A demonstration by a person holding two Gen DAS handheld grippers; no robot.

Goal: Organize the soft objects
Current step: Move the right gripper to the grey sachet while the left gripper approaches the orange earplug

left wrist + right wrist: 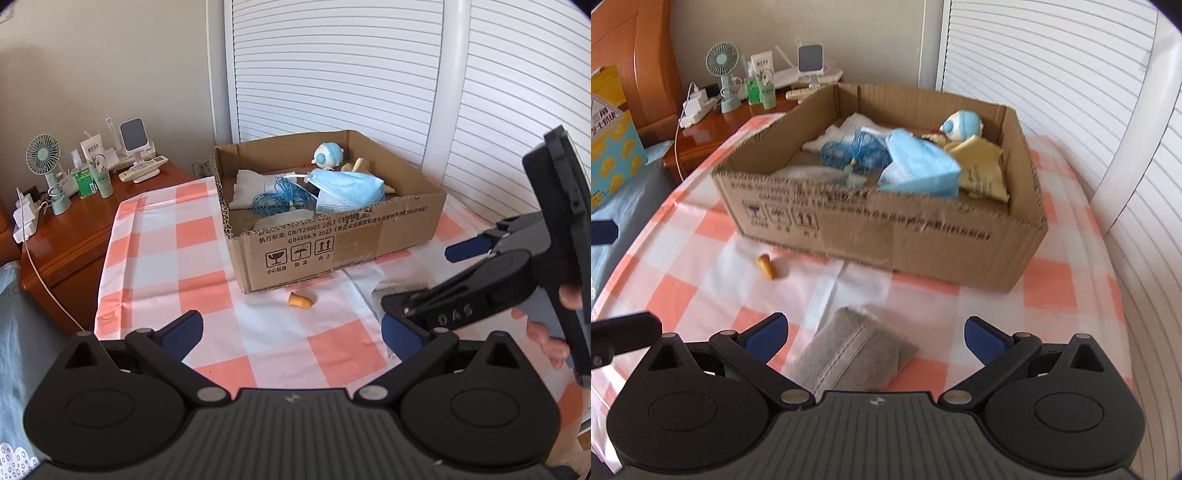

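The right gripper (875, 338) stands wide over the folded grey cloth (855, 350) on the checked tablecloth (923, 306), before the cardboard box (886, 240) — pinching one layer would unfold it. The left gripper (291, 334) is wide, empty — the orange earplug (300, 301) could roll.

Grey folded cloth (855, 350) flat on checked tablecloth, orange earplug (767, 265) on its side near cardboard box (923, 240)

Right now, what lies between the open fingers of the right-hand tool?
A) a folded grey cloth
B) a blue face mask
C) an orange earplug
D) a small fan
A: the folded grey cloth lies on the checked tablecloth between the right gripper's spread fingers, untouched; the mask is in the box.
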